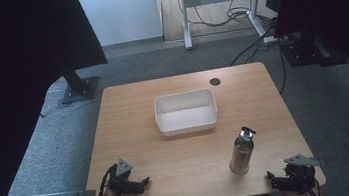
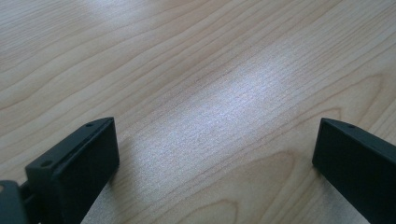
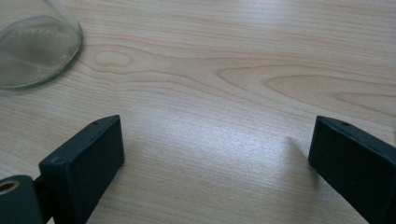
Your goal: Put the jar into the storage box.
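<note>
Tall metal bottle with black cap [image 1: 242,151] stands upright near right on the wooden surface [image 1: 179,153], before the white plastic tub [image 1: 185,110]. Rigid, smooth, probably slippery: grasp mid-body. Left tool [image 1: 144,182] and right tool [image 1: 271,177] rest wide open, empty.

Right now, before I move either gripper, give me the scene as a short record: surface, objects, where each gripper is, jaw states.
surface: wooden table with a round cable hole near its far edge
bin: white plastic bin, empty, table centre
bottle: metal water bottle, upright, capped, near right side
left gripper: near left edge, jaws open, holding nothing
right gripper: near right corner, jaws open, holding nothing, bottle's base just ahead and left of it
contact: neither gripper touches bottle or bin
</note>
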Tool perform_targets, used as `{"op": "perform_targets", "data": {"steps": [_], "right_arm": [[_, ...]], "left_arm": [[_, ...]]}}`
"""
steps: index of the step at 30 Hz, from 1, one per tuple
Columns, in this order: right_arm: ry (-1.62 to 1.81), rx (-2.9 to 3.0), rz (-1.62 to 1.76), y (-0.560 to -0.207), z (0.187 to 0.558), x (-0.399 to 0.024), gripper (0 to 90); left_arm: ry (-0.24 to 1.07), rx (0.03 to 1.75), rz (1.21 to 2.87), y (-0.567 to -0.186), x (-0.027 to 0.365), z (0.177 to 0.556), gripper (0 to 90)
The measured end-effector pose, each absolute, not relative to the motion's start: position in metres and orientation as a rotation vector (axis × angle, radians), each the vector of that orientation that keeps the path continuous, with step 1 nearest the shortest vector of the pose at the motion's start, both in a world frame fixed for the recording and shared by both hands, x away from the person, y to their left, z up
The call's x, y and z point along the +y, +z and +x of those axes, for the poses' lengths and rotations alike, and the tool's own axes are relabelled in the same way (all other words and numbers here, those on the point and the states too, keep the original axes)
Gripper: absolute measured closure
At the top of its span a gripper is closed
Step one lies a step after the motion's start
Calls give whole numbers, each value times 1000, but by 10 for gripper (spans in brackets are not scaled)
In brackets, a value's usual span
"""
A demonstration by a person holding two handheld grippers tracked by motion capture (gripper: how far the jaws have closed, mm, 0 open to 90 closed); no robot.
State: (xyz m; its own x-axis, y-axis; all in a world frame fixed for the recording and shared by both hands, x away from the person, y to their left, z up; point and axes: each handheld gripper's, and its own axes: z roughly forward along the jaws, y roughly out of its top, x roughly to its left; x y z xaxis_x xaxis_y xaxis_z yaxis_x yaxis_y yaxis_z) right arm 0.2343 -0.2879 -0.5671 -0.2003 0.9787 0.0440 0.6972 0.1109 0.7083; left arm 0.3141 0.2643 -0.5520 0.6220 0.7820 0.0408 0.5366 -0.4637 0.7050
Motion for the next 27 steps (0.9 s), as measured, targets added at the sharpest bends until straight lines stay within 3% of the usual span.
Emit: {"op": "perform_targets", "data": {"steps": [27], "right_arm": [[936, 2003, 1530, -542, 229, -263, 0]], "left_arm": [[476, 1029, 2181, -552, 264, 314, 2]]}}
